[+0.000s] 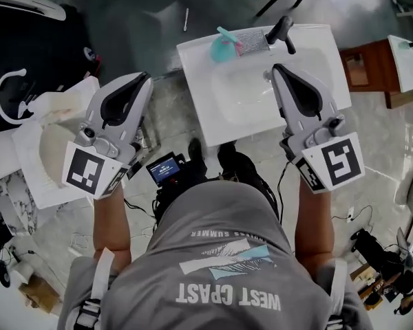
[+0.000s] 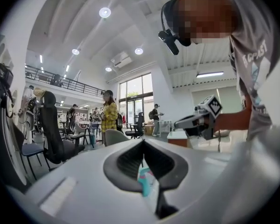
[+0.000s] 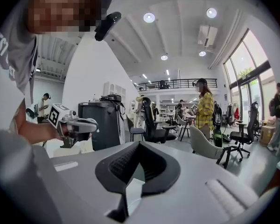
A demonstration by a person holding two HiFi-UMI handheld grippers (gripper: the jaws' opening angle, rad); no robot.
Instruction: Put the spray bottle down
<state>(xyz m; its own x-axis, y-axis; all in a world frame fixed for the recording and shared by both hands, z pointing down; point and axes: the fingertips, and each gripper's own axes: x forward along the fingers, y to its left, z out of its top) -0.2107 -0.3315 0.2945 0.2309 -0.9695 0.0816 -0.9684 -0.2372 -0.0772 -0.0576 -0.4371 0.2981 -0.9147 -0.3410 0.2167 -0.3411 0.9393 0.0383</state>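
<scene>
The spray bottle, with a teal head, lies on its side on the far rim of the white sink, next to the black faucet. My right gripper is raised over the sink's right side, shut and empty, clear of the bottle. My left gripper is raised left of the sink, its tips together with nothing between them. In the left gripper view a teal patch shows through the gap behind the closed tips of the left gripper. The right gripper view shows the right gripper shut.
A white toilet stands under the left gripper. A small black device with a screen and cables lie on the marble floor by the person's feet. A wooden cabinet stands right of the sink. Office chairs and people are farther off.
</scene>
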